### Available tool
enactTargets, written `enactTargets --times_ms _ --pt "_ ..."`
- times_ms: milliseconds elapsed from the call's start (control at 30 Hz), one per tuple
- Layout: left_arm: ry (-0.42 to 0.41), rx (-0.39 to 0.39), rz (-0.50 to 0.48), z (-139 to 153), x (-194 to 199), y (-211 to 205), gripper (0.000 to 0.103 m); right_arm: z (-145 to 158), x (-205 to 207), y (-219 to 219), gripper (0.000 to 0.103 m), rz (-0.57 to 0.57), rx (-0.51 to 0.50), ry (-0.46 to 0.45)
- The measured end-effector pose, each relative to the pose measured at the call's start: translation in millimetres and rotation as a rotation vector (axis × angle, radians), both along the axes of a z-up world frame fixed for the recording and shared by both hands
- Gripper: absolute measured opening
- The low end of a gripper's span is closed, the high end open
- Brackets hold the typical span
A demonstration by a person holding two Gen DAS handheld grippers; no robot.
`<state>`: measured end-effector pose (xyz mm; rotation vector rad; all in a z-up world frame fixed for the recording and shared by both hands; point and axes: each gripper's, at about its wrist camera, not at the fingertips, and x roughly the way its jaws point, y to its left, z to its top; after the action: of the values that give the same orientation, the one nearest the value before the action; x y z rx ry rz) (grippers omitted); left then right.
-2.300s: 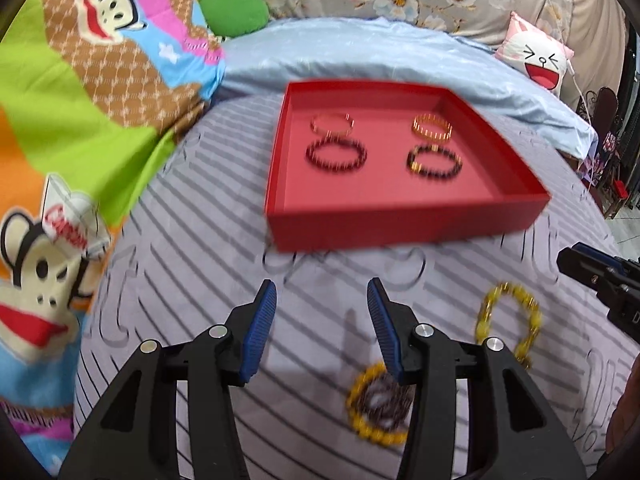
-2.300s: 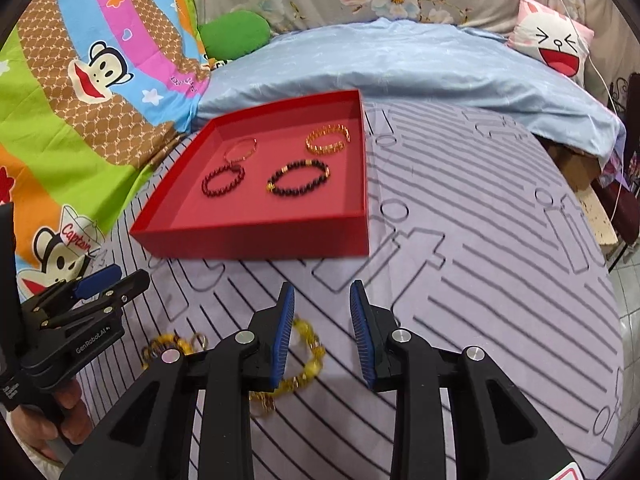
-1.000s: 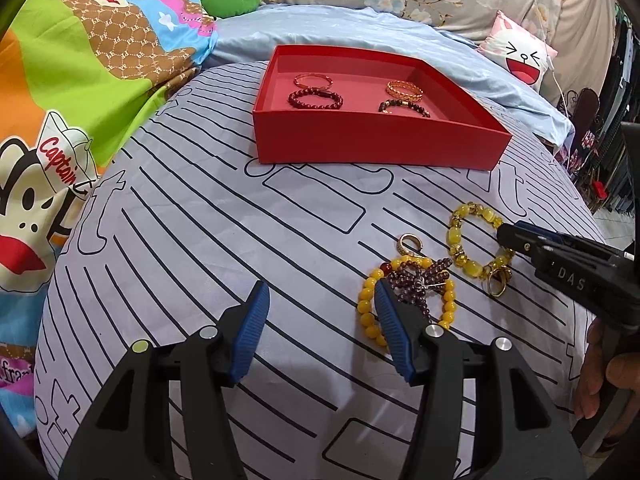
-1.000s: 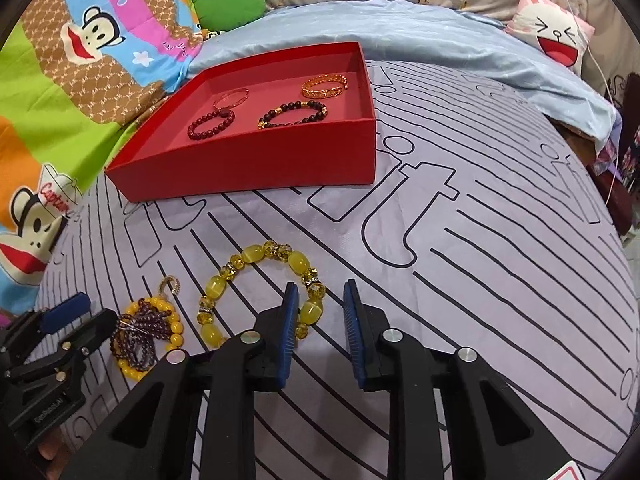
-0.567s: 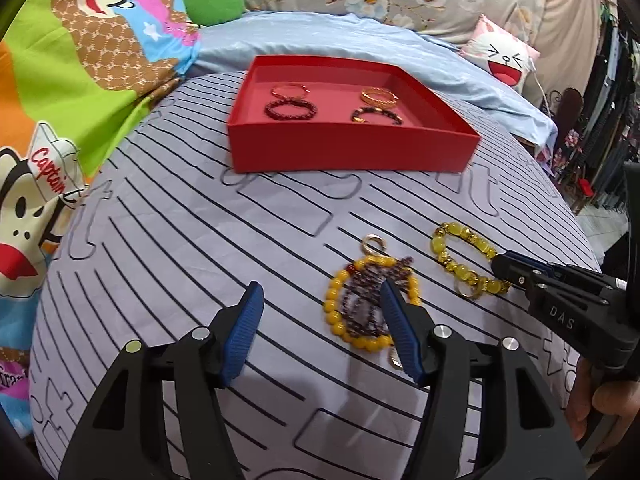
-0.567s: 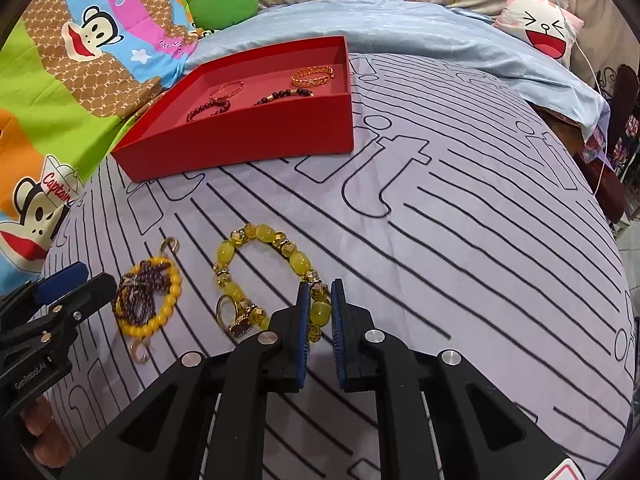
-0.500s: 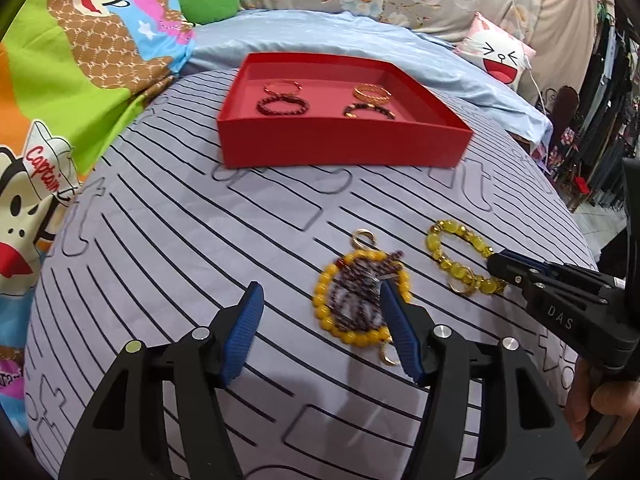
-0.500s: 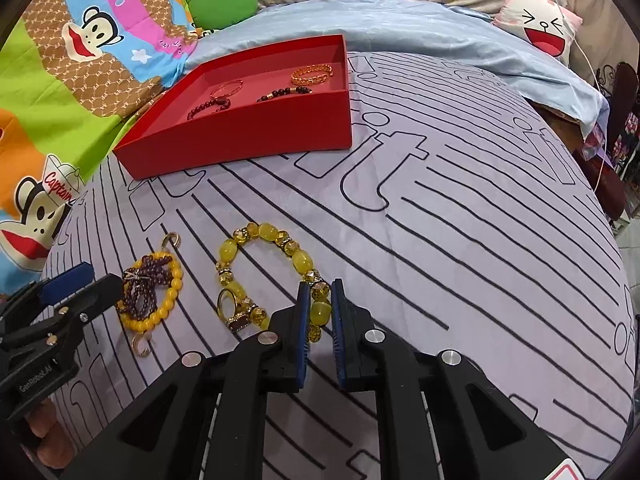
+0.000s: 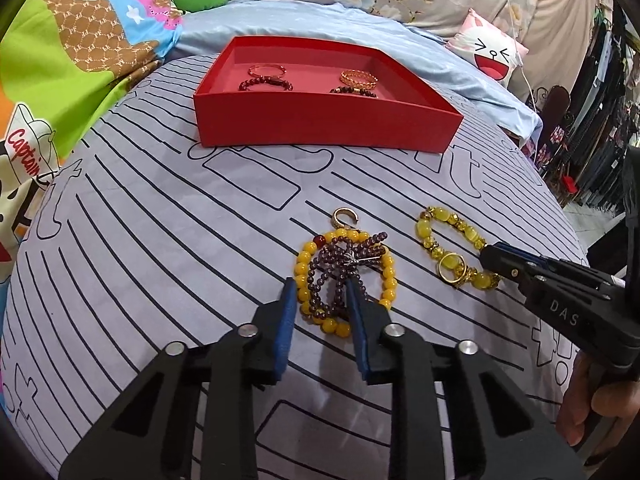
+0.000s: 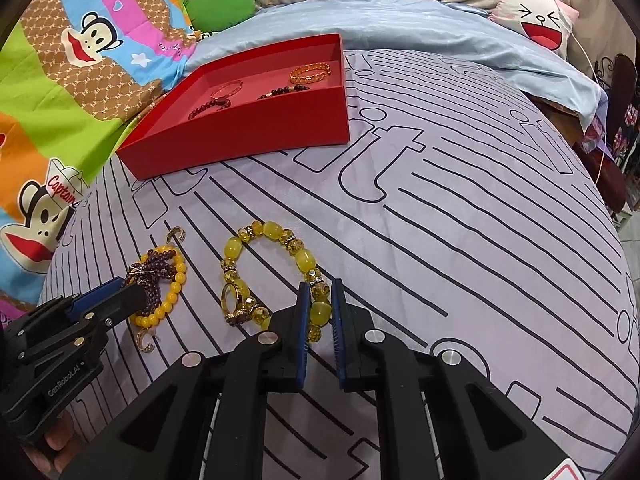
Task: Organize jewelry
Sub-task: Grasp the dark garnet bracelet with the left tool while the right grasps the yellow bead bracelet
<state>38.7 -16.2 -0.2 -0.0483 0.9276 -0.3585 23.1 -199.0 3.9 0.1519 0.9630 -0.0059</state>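
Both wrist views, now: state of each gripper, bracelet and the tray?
Left gripper: jaws just closed in, pinching the dark bead strand.
Right gripper: shut on the yellow bracelet.
Small-bead yellow bracelet: flat on the sheet.
Red tray: open, four bracelets inside.

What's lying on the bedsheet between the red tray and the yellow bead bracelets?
Nothing but bare striped lilac sheet between the red cardboard tray and the small gold clasp ring beside the yellow-and-purple bead bracelets; both wrist views show it.
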Motion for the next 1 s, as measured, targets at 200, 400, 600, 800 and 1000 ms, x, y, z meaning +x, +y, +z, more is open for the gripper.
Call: enactTargets --times_ms 200,400,600,800,1000 --pt "-0.016 -0.022 -0.006 5.2 -0.5 0.5 0.008 1.1 -0.4 -1.9 0.01 -0.001 0.021 0.001" --pt "-0.025 -0.049 -0.003 15.2 -1.0 4.5 0.007 7.7 -3.8 -0.6 0.01 0.007 0.046 -0.013" --pt "-0.042 -0.082 0.009 29.2 -0.6 12.2 0.006 25.0 -6.8 -0.3 0.01 0.013 0.07 -0.053" --pt "-0.074 -0.093 0.029 48.7 5.2 21.9 0.006 45.4 -5.0 -2.1 0.009 0.019 0.083 -0.1" --pt "-0.115 -0.08 0.043 69.3 18.3 30.0 0.006 66.2 1.7 -4.0 0.009 0.021 0.072 -0.148"
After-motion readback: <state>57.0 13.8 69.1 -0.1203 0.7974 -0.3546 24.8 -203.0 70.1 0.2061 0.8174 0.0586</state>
